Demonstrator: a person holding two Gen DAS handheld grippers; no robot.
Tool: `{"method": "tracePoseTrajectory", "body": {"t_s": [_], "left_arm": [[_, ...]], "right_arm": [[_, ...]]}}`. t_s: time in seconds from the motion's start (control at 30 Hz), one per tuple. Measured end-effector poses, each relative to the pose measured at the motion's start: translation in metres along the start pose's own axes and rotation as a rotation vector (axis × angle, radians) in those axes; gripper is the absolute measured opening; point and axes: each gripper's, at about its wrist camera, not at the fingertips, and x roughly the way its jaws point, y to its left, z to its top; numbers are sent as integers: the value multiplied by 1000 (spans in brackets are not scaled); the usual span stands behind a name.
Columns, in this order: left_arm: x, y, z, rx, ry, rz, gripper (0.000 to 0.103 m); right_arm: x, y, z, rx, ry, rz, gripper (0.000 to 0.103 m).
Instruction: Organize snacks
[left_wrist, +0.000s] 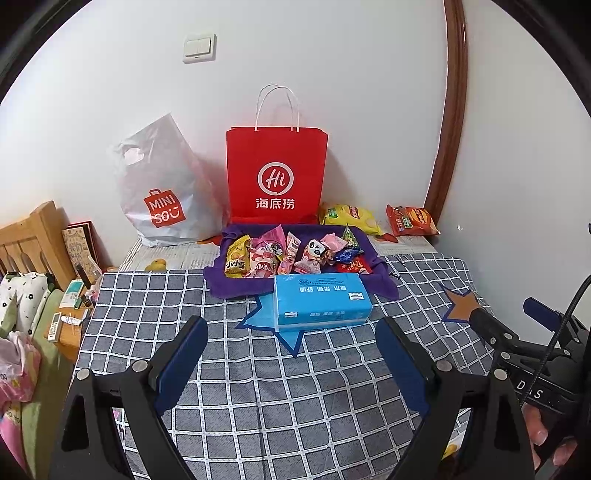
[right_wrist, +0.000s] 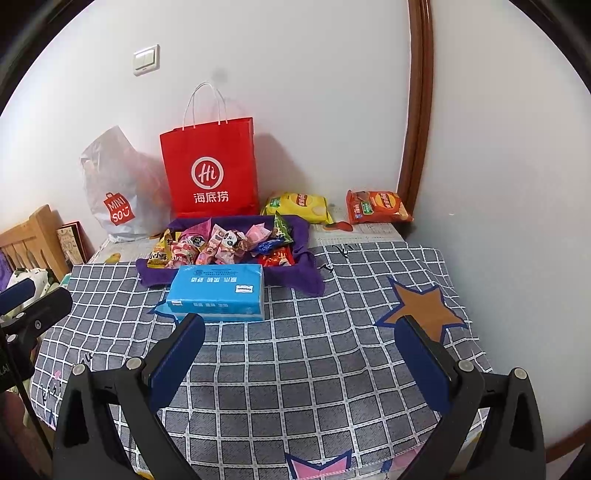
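You're in a home bedroom: a wooden headboard (left_wrist: 35, 236) and floral pillow (left_wrist: 24, 299) sit left of the checked-cloth bench (left_wrist: 295, 387), a light switch (left_wrist: 199, 48) on the wall above it.

Tissue pack (left_wrist: 322, 301) hiding tray's (left_wrist: 373, 254) front

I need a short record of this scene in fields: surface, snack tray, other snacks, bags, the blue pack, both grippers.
surface: checked tablecloth with star prints
snack tray: purple tray full of small wrapped snacks
other snacks: yellow chip bag and orange chip bag by the wall, outside the tray
bags: red paper bag upright; grey plastic bag beside it
blue pack: tissue pack in front of the tray
left gripper: open, empty
right gripper: open, empty
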Motion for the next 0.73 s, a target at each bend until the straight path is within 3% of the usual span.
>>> {"method": "tracePoseTrajectory", "body": {"t_s": [0.73], "left_arm": [[0, 2, -1, -11, 0, 5, 92]], "right_arm": [[0, 0, -1, 1, -1, 3, 101]]}}
